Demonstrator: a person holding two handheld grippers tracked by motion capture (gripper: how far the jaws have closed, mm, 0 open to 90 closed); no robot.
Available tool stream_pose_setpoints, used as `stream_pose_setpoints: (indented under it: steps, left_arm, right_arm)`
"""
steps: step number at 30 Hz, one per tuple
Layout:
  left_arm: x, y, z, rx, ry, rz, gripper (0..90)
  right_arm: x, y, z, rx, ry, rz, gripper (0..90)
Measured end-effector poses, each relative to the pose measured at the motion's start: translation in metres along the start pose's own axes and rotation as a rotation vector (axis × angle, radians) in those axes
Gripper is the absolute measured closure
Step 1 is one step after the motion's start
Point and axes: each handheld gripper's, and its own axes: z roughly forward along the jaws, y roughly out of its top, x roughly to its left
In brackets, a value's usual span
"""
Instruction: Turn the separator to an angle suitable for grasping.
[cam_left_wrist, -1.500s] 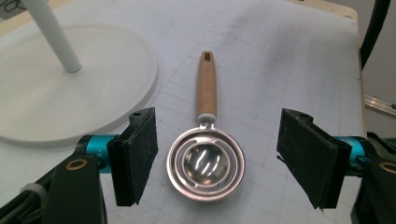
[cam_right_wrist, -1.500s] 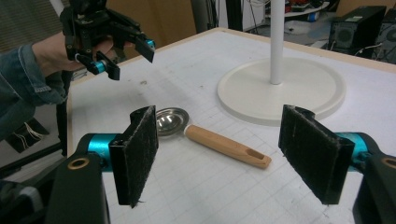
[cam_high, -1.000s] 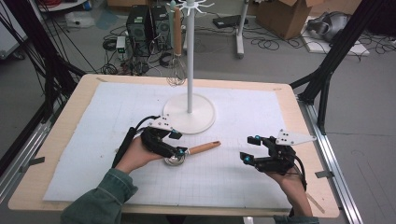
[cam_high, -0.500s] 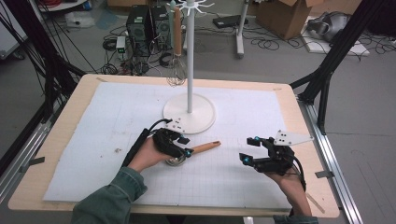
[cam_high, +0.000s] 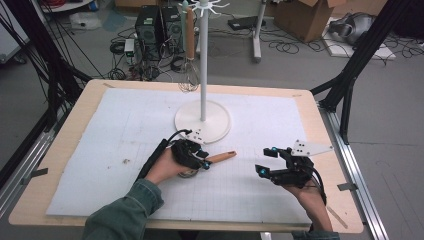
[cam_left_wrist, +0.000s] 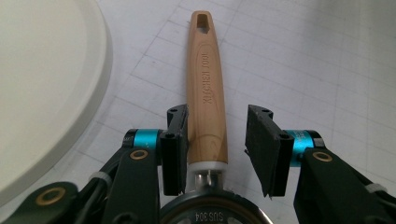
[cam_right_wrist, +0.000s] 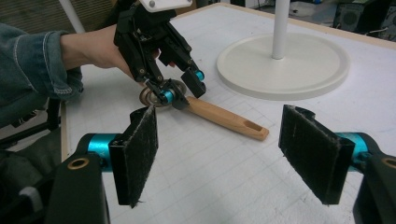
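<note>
A utensil with a light wooden handle (cam_high: 222, 157) (cam_left_wrist: 201, 70) (cam_right_wrist: 224, 119) and a round metal head (cam_left_wrist: 210, 214) (cam_right_wrist: 152, 98) lies flat on the white mat, in front of the stand's base. My left gripper (cam_high: 204, 162) (cam_left_wrist: 217, 140) (cam_right_wrist: 182, 93) points down over it and straddles the handle where it meets the metal. Its jaws have just been closing. One pad lies against the handle and the other stands a gap away. To the right, my right gripper (cam_high: 266, 160) (cam_right_wrist: 229, 149) hovers open with nothing between its pads.
A white stand with a round base (cam_high: 215, 127) (cam_left_wrist: 42, 84) (cam_right_wrist: 289, 65) and a tall pole (cam_high: 202, 60) rises behind the utensil. A whisk (cam_high: 189, 80) hangs from its top hooks. The gridded white mat (cam_high: 110, 150) covers the wooden table (cam_high: 65, 145).
My left hand has moved right and down over the utensil, and its jaws have narrowed around the handle. The right hand has kept still.
</note>
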Motion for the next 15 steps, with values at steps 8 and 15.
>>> stream_pose_setpoints:
  steps: [8,15]
  left_arm:
    - [0.0007,-0.0014,0.0045,0.02,0.019,0.004,62.0]
    - [0.0004,-0.0023,0.0084,0.05,0.031,0.011,65.0]
  right_arm:
    - [-0.0009,-0.0002,0.0021,0.007,-0.005,-0.001,27.9]
    - [-0.0009,-0.0011,0.0026,0.012,-0.006,0.001,27.8]
